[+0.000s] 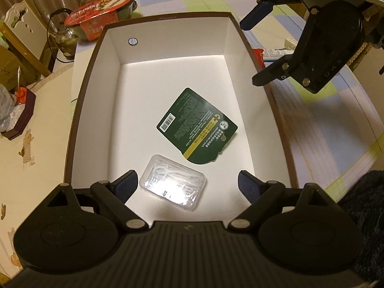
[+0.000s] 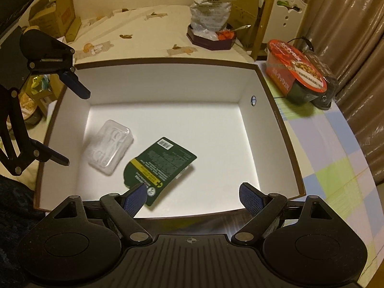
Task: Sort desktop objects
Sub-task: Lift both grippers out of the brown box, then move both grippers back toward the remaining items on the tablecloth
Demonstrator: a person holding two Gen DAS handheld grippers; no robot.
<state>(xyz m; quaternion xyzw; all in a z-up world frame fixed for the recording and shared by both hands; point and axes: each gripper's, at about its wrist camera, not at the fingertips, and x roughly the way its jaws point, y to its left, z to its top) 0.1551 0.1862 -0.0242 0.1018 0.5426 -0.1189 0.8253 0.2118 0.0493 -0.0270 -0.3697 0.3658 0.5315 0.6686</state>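
Note:
A white box with a brown rim (image 1: 153, 48) (image 2: 283, 129) stands open on the table. On its floor lie a dark green packet (image 1: 196, 124) (image 2: 163, 159) and a clear plastic case of floss picks (image 1: 172, 182) (image 2: 110, 146). My left gripper (image 1: 186, 187) hangs open over the box's near end, with the clear case lying below and between its fingers, loose. My right gripper (image 2: 194, 198) is open above the box's near rim, its left pad over the green packet's corner. Each gripper shows in the other's view: the right gripper (image 1: 254, 50), the left gripper (image 2: 74, 124).
A red-lidded instant noodle bowl (image 1: 100, 16) (image 2: 295, 69) stands beyond the box. A dark tray of small items (image 1: 16, 117) (image 2: 211, 36) sits on the cream tablecloth. Cardboard boxes (image 2: 57, 12) and a white chair back (image 2: 283, 14) line the far side. A checked cloth (image 1: 331, 120) covers the table.

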